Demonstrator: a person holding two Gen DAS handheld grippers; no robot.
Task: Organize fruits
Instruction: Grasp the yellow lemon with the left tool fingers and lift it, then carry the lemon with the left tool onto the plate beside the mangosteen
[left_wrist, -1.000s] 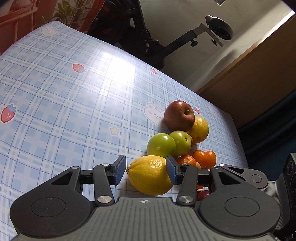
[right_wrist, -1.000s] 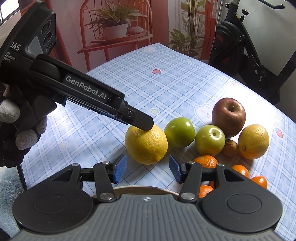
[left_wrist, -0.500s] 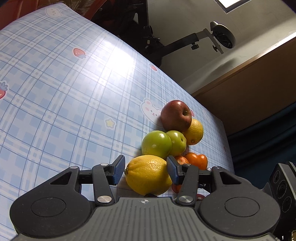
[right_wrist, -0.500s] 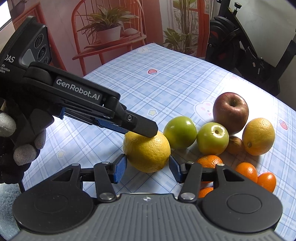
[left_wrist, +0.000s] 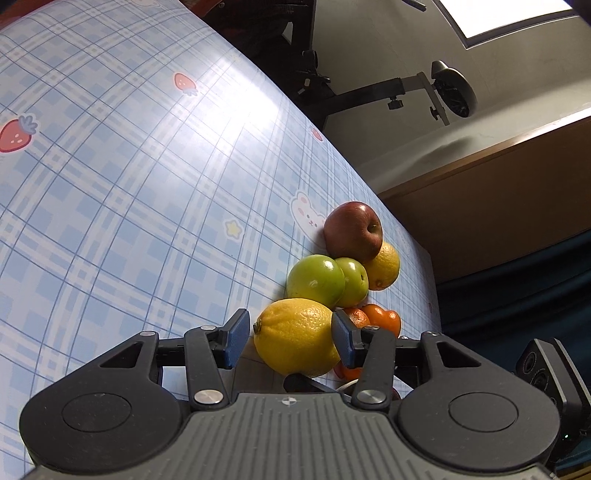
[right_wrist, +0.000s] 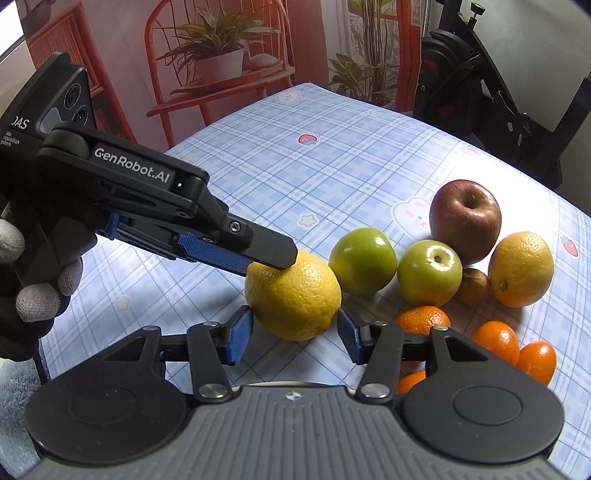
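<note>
A large yellow lemon (left_wrist: 297, 338) (right_wrist: 293, 295) sits between the fingers of both grippers. My left gripper (left_wrist: 288, 334) is shut on it; its fingers (right_wrist: 258, 251) come in from the left in the right wrist view and clamp it top and bottom. My right gripper (right_wrist: 293, 332) is open, its blue pads flanking the lemon without pressing it. Behind lie two green apples (right_wrist: 362, 260) (right_wrist: 430, 277), a red apple (right_wrist: 465, 221), a second lemon (right_wrist: 521, 269), a small brown fruit (right_wrist: 474, 286) and several small oranges (right_wrist: 496, 341).
The table wears a blue plaid cloth (right_wrist: 332, 155) with strawberry and bunny prints. A pale plate rim (right_wrist: 280, 384) shows just under my right gripper. An exercise bike (right_wrist: 480, 74) and red plant stands (right_wrist: 221, 74) stand beyond the far edge.
The left gripper has lifted the lemon off the cloth and carried it toward my right gripper. The lemon now sits between the right gripper's open pads.
</note>
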